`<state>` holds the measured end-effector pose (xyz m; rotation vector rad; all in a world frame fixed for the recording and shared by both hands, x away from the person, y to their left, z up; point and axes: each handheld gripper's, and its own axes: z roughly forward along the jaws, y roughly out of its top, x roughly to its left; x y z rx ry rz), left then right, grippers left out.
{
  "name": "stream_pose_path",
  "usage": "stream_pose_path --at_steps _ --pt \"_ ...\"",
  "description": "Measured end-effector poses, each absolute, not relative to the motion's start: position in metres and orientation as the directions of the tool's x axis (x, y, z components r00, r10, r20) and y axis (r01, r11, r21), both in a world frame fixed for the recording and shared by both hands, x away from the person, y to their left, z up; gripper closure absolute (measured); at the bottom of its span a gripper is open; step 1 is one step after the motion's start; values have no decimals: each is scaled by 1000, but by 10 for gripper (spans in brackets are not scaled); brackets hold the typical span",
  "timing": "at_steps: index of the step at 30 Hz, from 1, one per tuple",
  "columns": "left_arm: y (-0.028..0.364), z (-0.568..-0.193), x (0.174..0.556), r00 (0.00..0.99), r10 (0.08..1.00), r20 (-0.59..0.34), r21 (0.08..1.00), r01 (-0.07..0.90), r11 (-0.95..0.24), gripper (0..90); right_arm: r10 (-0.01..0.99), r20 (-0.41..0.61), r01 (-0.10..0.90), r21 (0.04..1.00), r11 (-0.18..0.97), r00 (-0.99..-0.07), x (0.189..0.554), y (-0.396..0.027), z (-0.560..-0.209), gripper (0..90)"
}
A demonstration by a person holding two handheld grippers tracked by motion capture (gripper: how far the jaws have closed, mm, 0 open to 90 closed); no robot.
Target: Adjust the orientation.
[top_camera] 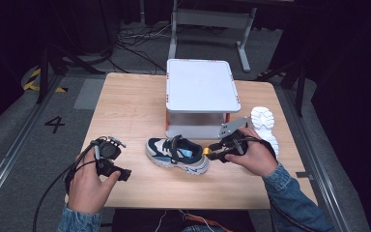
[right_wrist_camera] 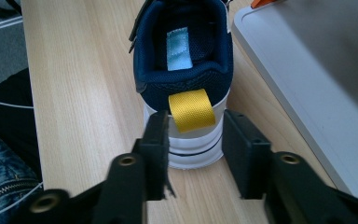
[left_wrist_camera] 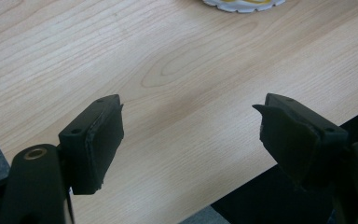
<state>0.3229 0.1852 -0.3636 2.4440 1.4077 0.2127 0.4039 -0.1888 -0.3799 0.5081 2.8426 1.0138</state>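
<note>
Navy, beige and white sneaker with yellow heel tab point(right_wrist_camera: 185, 88) seen upright on light wooden worktop point(top_camera: 125, 111), just before white two-tier stand point(top_camera: 200, 87). Right gripper point(right_wrist_camera: 193, 140) set at heel, jaws either side of sole, contact not confirmed; grasp judged unfinished. Left gripper point(left_wrist_camera: 191, 135) held aside, jaws wide apart, nothing between. Second, white-soled shoe point(top_camera: 264, 121) lies overturned beside stand. Lift and placement judged pending.
</note>
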Motion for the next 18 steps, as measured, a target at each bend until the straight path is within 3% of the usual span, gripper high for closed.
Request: stream_pose_path --at_steps 7,18 --pt "183 -364 324 517 855 -20 342 807 -480 225 298 -6 234 603 763 -955 399 -180 -380 855" --pt "170 -363 325 542 840 -21 346 792 -503 235 106 89 138 621 771 -990 357 -133 -381 862"
